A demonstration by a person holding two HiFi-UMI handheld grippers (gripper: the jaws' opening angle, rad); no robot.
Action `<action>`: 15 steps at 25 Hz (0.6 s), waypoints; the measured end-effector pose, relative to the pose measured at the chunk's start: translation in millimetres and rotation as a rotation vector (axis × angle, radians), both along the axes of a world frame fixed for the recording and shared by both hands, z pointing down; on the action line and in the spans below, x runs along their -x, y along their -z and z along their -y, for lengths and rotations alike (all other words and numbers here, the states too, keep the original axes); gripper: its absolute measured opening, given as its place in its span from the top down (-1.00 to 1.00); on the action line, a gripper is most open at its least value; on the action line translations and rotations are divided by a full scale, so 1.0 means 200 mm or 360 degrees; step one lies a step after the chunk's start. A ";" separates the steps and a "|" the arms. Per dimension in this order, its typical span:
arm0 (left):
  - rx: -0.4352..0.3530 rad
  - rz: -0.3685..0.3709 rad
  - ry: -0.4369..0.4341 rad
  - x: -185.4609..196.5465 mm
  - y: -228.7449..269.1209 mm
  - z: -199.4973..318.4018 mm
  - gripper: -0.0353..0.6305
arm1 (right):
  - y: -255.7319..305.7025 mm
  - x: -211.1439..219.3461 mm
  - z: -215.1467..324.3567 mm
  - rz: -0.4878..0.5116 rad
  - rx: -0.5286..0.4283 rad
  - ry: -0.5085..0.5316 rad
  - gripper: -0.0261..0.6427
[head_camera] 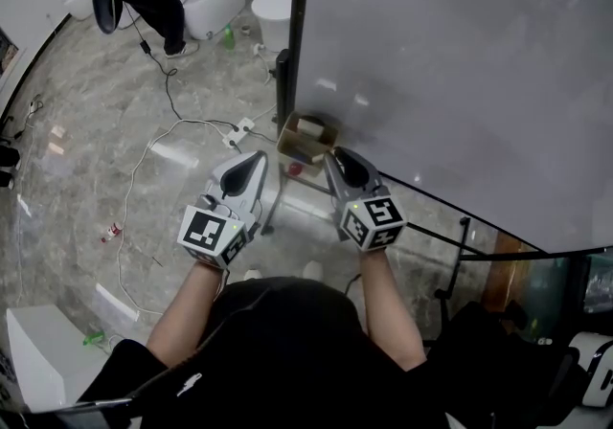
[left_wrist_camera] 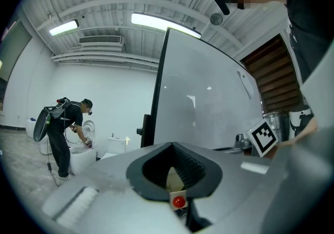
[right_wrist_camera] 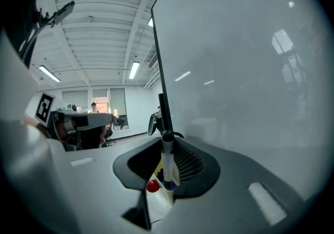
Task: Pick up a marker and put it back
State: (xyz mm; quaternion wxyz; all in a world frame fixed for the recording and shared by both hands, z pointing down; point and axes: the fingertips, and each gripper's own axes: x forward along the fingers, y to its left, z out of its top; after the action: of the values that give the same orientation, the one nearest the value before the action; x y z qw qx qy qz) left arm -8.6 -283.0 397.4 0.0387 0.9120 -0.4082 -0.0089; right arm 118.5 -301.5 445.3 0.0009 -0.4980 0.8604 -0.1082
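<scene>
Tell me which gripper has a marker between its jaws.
The right gripper: its jaws clamp an upright white marker, while the left gripper holds nothing.

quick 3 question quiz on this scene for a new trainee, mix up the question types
1. True or false: the right tongs are closed on a marker that stands upright between them.
2. What is between the left tongs?
A. a marker
B. nothing
C. an eraser
3. Fill in: the big pale panel right in front of both tongs is a ____.

Key
1. True. The marker's dark cap points up.
2. B. They are apart and hold nothing; only the cardboard box shows beyond them.
3. whiteboard
</scene>
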 end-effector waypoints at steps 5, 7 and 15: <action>-0.0020 -0.0005 -0.0023 -0.01 0.01 -0.01 0.88 | 0.13 0.00 -0.05 0.0011 -0.0085 -0.0002 0.68; -0.0042 -0.0030 -0.0050 -0.02 0.01 -0.02 0.88 | 0.18 0.00 -0.07 0.0014 -0.0132 0.0000 0.68; -0.0046 -0.0036 -0.0097 -0.04 0.02 -0.05 0.88 | 0.37 0.01 -0.16 0.0047 -0.0265 0.0002 0.68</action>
State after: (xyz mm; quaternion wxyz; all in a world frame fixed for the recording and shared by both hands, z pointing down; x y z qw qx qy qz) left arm -0.2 -273.4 393.2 0.0302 0.9244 -0.3795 -0.0239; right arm 116.6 -269.4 370.8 0.0549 -0.4940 0.8666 -0.0437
